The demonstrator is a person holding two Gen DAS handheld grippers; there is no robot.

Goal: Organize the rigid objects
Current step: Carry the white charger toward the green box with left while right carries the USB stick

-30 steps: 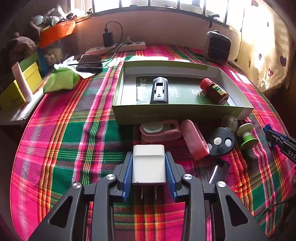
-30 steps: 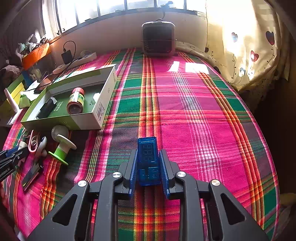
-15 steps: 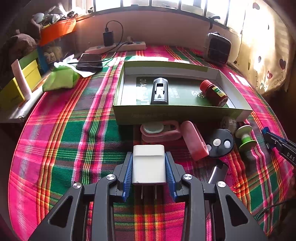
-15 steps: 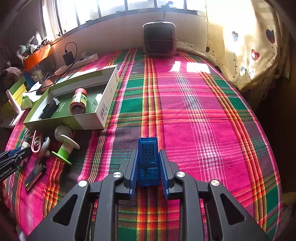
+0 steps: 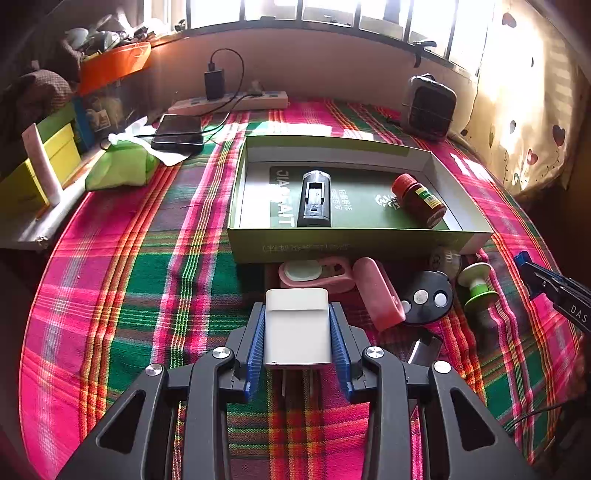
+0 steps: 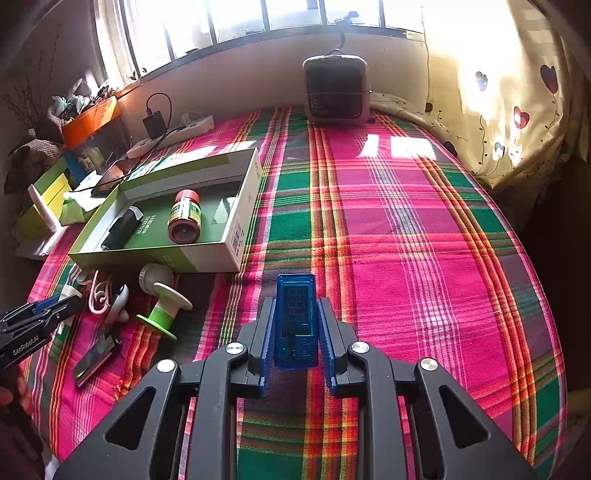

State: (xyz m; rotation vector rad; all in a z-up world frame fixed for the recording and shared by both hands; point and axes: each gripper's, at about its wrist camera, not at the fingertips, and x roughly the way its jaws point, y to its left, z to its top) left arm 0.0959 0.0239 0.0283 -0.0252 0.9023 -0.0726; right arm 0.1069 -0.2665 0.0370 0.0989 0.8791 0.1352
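The left claw [image 5: 297, 328] pinches a white charger [image 5: 297, 325]; the right claw [image 6: 295, 325] pinches a blue tester [image 6: 296, 321]. The green box [image 5: 354, 242] lies beyond, with clutter along its near wall.

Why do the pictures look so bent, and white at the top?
Left wrist view: fisheye lens bows the green box and the tablecloth; the window is blown out. Right wrist view: same curving; sun glare washes the curtain and leaves bright patches on the tablecloth.
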